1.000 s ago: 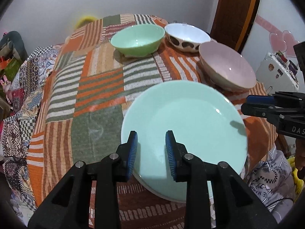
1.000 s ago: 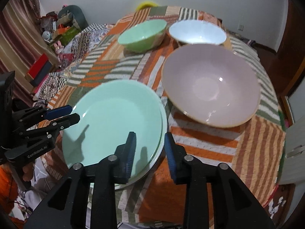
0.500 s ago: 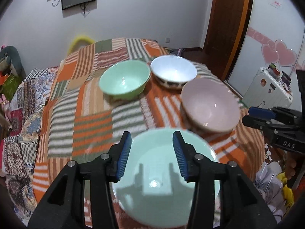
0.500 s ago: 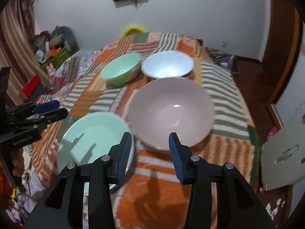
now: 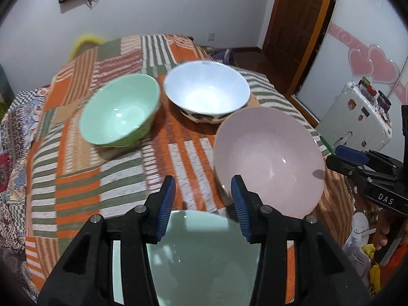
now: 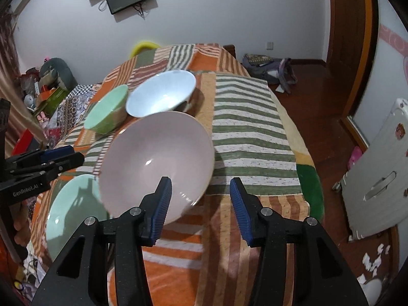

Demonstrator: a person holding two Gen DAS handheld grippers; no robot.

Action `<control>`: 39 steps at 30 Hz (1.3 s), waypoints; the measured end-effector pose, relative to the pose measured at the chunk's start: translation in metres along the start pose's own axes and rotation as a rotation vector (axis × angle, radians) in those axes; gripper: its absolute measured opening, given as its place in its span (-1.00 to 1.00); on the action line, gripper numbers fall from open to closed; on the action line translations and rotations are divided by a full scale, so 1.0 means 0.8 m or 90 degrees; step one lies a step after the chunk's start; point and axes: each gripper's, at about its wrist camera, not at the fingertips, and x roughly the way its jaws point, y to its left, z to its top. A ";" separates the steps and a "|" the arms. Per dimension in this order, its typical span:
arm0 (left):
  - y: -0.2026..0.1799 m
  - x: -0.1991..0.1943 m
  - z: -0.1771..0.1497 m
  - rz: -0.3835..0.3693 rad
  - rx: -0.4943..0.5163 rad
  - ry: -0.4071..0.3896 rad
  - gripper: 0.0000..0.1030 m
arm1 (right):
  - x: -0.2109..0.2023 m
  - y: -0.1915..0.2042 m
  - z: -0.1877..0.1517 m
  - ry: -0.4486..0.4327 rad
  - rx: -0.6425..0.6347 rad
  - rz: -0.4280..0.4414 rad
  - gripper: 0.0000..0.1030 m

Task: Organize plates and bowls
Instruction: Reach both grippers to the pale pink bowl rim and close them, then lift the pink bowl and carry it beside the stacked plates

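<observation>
Both grippers, left [image 5: 202, 200] and right [image 6: 200, 200], hung part-open and empty, the right's jaws having just been opening; the pink bowl [image 6: 155, 163] sat just ahead of mine; I judged it rigid, glazed-slick, breakable; best pinched at the near rim

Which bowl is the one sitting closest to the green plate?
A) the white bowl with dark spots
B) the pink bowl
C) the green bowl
B: the pink bowl sits right beside the green plate and overlaps its edge in the right wrist view, while the green bowl and the white bowl stand farther back on the striped cloth.
</observation>
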 end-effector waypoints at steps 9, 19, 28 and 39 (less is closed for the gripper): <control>-0.005 0.053 0.006 -0.023 -0.002 0.044 -0.14 | 0.032 -0.007 0.001 0.031 0.003 0.026 -0.15; -0.011 0.077 0.006 -0.079 0.005 0.066 -0.67 | 0.052 -0.008 0.002 0.053 0.002 0.054 -0.65; -0.018 0.063 0.003 -0.072 0.008 0.055 -0.68 | 0.040 0.000 -0.001 0.056 -0.005 0.036 -0.67; -0.001 0.005 -0.011 -0.069 0.000 0.014 -0.68 | 0.006 0.029 0.002 0.031 -0.027 0.037 -0.67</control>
